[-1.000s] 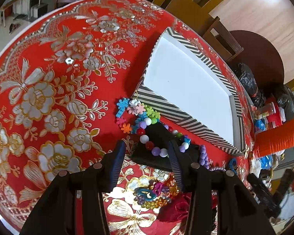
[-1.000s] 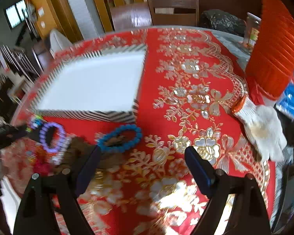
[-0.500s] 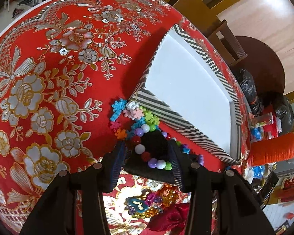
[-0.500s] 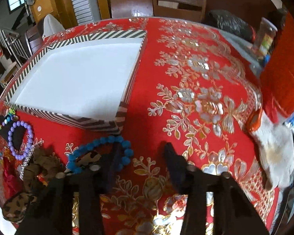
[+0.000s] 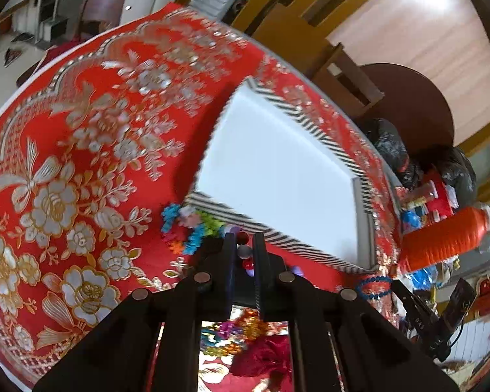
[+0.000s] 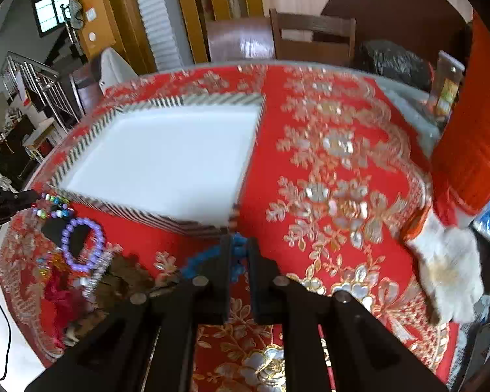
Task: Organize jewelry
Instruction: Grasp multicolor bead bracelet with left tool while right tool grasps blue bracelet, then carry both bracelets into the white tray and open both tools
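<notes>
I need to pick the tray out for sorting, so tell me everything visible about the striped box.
The striped box is a shallow, square, open-topped tray. Its low walls carry black-and-white diagonal stripes, like printed card, and its inside is plain white with nothing in it. It lies flat on the red floral tablecloth. Bead bracelets lie close along its near wall; whether they touch it cannot be told. Neither gripper touches it.

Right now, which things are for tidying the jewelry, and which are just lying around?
For the job: multicolored bead bracelet, blue bead bracelet, purple bead bracelet, striped tray.
Lying about: white work glove, orange thread spool, black plastic bag.
</notes>
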{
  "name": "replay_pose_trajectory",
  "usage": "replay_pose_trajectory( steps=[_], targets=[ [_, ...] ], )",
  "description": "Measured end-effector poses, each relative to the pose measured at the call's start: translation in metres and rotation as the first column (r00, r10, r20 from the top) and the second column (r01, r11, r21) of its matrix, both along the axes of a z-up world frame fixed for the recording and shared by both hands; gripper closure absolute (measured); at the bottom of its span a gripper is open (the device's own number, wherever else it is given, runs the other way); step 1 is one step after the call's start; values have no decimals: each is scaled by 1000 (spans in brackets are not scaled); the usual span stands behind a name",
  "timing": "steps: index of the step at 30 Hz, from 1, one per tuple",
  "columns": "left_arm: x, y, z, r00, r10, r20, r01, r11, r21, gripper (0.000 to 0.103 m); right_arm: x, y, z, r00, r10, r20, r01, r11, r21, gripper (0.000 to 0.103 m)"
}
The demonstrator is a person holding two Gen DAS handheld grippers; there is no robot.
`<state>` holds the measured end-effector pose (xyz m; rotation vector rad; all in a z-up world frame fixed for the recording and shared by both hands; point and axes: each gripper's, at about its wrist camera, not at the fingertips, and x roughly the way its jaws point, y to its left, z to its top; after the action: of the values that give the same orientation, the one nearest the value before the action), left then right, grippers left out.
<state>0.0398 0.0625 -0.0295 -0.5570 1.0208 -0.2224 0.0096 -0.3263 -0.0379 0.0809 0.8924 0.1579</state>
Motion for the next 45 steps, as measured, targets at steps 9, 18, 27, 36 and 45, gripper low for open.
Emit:
replay_pose_trajectory(
  steps=[9, 18, 27, 36, 45],
  targets=[
    [-3, -17, 39, 995, -57, 85, 56, 998, 22, 89, -10, 2, 44, 996, 29, 84, -30, 1000, 8, 94],
    [12, -22, 62, 988, -64, 138, 55, 996, 68, 89, 4, 6, 60, 993, 44, 106, -48, 998, 32, 94],
    [52, -30, 55, 992, -53, 118, 38, 991, 126, 89, 38, 33, 54, 994, 72, 87, -75, 997, 32, 94],
    [84, -39, 10, 999, -43, 27, 39, 990, 136, 89, 81, 63, 12, 997, 83, -1, -82, 995, 54, 94],
    [79, -33, -20, 999, -17, -33, 23, 977, 212, 87, 91, 33, -38, 990, -26, -139, 25, 1000, -7, 94]
  ],
)
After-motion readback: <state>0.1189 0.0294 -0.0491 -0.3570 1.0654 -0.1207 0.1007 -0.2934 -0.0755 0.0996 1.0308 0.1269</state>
